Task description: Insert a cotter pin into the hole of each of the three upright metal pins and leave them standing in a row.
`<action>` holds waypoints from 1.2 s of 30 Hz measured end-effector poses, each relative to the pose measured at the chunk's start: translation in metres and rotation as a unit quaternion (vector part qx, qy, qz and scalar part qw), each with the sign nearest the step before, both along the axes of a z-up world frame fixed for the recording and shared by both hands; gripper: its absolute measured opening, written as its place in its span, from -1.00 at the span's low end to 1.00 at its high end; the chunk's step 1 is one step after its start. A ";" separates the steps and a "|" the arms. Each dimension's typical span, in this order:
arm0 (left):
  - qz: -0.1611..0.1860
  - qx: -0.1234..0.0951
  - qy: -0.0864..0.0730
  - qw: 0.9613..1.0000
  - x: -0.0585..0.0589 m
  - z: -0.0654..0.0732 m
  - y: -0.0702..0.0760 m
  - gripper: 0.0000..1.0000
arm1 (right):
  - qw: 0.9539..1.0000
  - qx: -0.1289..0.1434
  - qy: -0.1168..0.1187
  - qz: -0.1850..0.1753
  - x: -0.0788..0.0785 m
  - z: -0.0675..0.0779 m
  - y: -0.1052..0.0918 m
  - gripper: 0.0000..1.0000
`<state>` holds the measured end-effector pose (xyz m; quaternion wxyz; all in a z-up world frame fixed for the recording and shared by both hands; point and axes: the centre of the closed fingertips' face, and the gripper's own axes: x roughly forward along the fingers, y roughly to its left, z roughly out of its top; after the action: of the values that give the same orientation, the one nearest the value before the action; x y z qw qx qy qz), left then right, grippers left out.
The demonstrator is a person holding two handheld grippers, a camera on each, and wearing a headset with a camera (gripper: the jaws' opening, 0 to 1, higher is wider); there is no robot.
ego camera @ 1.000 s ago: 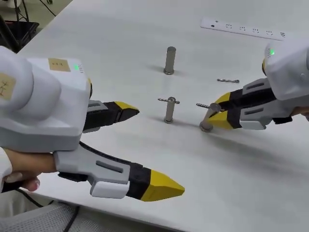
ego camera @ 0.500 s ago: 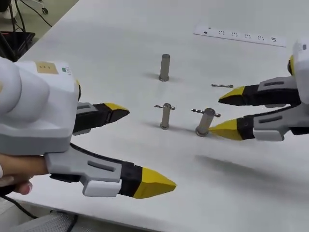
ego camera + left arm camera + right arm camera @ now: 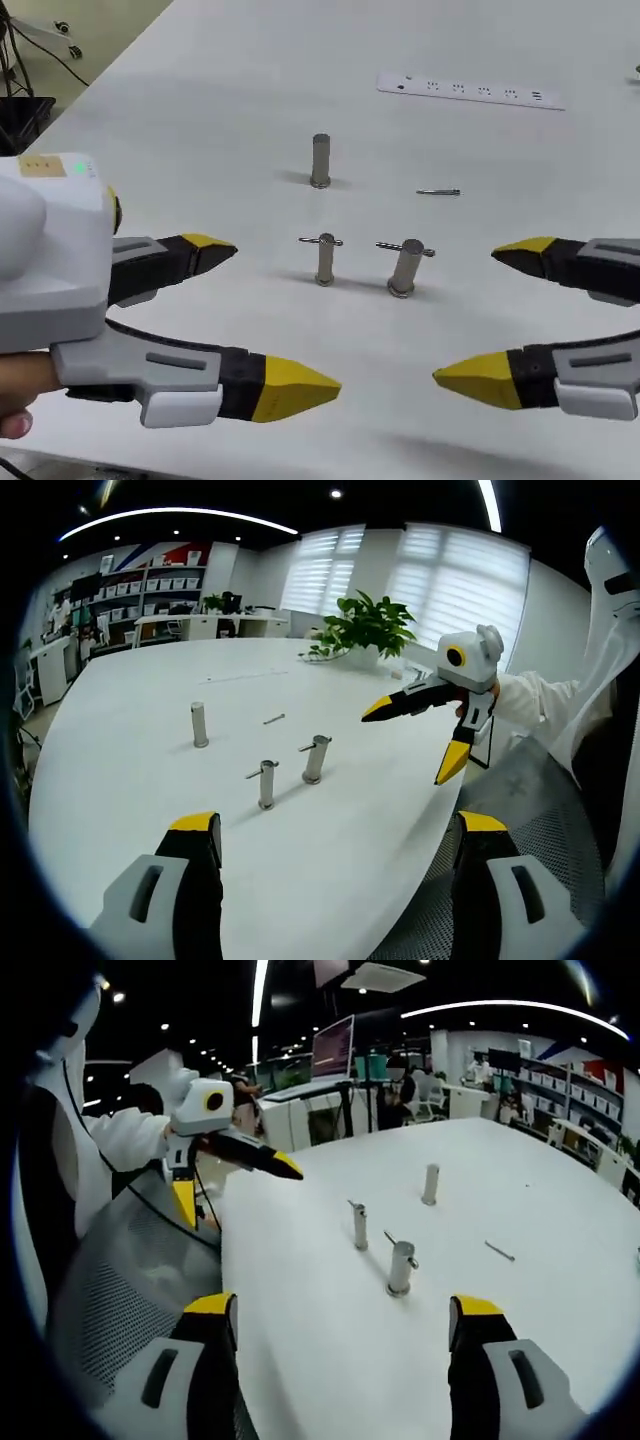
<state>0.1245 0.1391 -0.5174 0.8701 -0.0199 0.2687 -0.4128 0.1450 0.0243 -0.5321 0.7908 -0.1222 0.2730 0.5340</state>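
- The left gripper [image 3: 250, 320] hovered over the near edge of the desk [image 3: 200, 120], at about 8 o'clock from the pins in the head view. Its jaws were spread wide and held nothing.
- The right gripper [image 3: 490, 315] hung at about 4 o'clock from the pins. Its jaws were likewise parted wide and empty, clear of every pin.
- The near-left pin [image 3: 325, 262] stood upright near the middle of the desk, between the two grippers. The left cotter pin [image 3: 320, 241] ran crosswise through its top.
- The near-right pin [image 3: 404, 272] stood just beside it at 3 o'clock and seemed to lean slightly. The right cotter pin [image 3: 404, 249] passed through its head.
- The far pin [image 3: 320, 160] stood upright at 12 o'clock from the near-left pin, well apart from it, with nothing through its top.
- A loose cotter pin [image 3: 438, 192] lay flat on the desk at about 1 o'clock from the near-right pin, apart from all three pins.
- A white power strip [image 3: 470, 90] lay farther back, at about 1 o'clock from the far pin.
- In the left gripper view the right gripper appeared at 2 o'clock from the three pins. In the right gripper view the left gripper appeared at 10 o'clock from them.
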 end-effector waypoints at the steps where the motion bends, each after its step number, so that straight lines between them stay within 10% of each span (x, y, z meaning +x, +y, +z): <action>1: 0.001 0.000 0.001 1.000 0.000 -0.001 0.000 0.91 | 1.000 -0.001 0.002 -0.001 -0.002 0.000 0.000 0.83; 17: 0.020 -0.032 -0.018 0.999 0.033 0.013 0.010 0.91 | 0.993 0.018 -0.003 -0.113 0.006 0.008 -0.013 0.97; 29: 0.035 -0.009 -0.073 0.997 0.122 0.027 0.015 0.84 | 0.990 0.004 -0.015 -0.139 0.003 0.011 -0.032 0.94; 36: 0.054 0.038 -0.055 0.996 0.163 0.005 0.025 0.73 | 0.988 0.001 -0.012 -0.154 0.001 0.010 -0.039 0.92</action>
<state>0.2870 0.1638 -0.5129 0.9047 0.0209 0.2347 -0.3549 0.1463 -0.0151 -0.5220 0.8670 -0.0838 0.2784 0.4047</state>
